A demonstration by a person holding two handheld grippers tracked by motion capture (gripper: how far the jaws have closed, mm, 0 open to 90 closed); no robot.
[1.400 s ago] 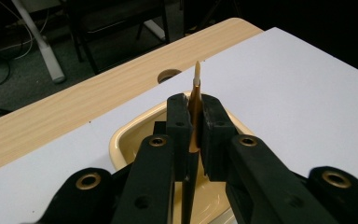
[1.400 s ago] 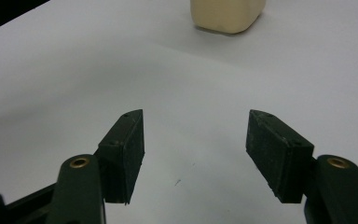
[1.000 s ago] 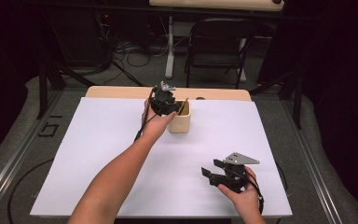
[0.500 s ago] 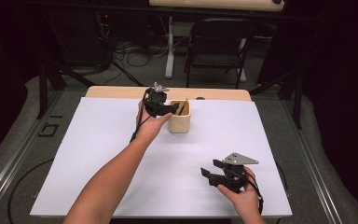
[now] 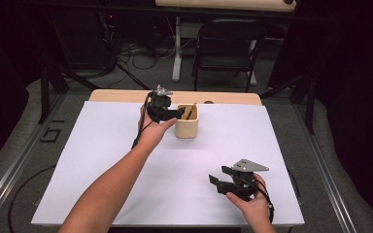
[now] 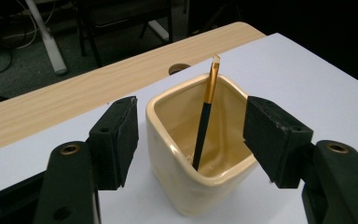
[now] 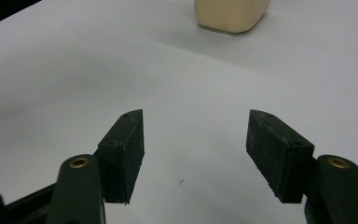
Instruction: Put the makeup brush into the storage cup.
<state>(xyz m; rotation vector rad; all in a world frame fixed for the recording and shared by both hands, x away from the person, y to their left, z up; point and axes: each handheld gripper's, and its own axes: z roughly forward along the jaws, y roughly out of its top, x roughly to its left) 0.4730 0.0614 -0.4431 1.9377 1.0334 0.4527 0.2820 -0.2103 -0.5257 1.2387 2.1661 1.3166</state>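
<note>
The cup (image 5: 187, 127) stood at about twelve o'clock on the white sheet (image 5: 102, 160), near its far edge, with a brush (image 6: 204, 126) leaning inside it. The left gripper (image 6: 191, 135) hovered at the cup, jaws spread wide to either side of it, holding nothing. The right gripper (image 5: 223, 178) sat at about five o'clock, well apart, jaws wide open and empty.
</note>
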